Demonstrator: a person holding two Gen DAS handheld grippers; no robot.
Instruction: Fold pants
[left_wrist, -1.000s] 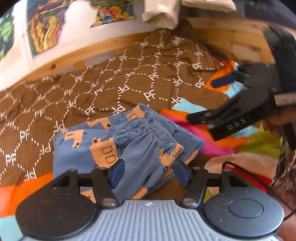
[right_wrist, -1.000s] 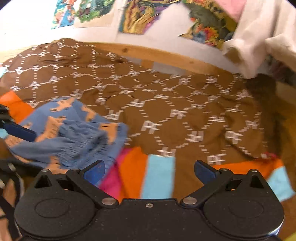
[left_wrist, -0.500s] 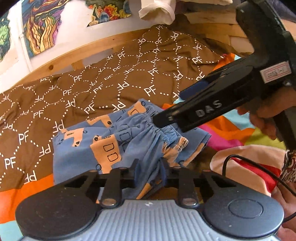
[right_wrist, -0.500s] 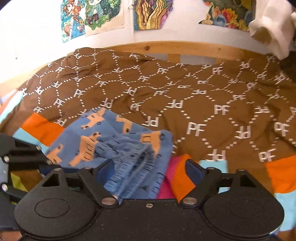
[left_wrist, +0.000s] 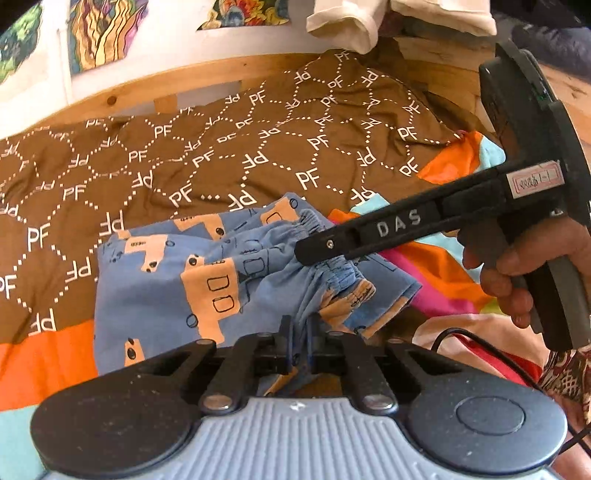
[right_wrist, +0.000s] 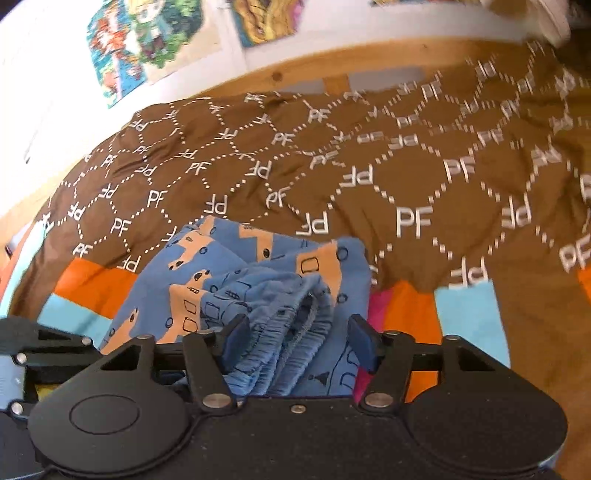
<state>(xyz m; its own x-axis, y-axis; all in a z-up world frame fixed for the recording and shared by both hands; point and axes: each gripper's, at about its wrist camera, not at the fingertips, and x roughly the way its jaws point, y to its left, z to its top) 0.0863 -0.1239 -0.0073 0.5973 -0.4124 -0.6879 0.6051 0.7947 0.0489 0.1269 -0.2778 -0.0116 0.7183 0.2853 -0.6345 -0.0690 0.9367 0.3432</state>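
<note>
Blue pants (left_wrist: 166, 280) with orange truck prints lie bunched on the bed, elastic waistband toward me. My left gripper (left_wrist: 299, 332) is closing and pinches a fold of the pants' near edge between its fingers. In the left wrist view my right gripper (left_wrist: 304, 254) reaches in from the right, its tips over the gathered waistband (left_wrist: 332, 266). In the right wrist view the right gripper (right_wrist: 299, 338) is closing with the crumpled waistband (right_wrist: 280, 332) between its pads. The right pad stands clear of the fabric. The pants (right_wrist: 258, 266) spread away beyond it.
A brown bedspread (left_wrist: 221, 158) with white PF lettering covers the far bed. An orange, pink and light-blue striped blanket (left_wrist: 436, 266) lies under the pants. The wooden bed frame (left_wrist: 184, 79) and a poster-covered wall are behind. A person's hand (left_wrist: 524, 273) holds the right gripper; a black cable (left_wrist: 480, 343) runs nearby.
My left gripper closed from wide open onto the near fold of the pants. The right gripper swung in from the right over the waistband, rolling and narrowing its jaws around it.
</note>
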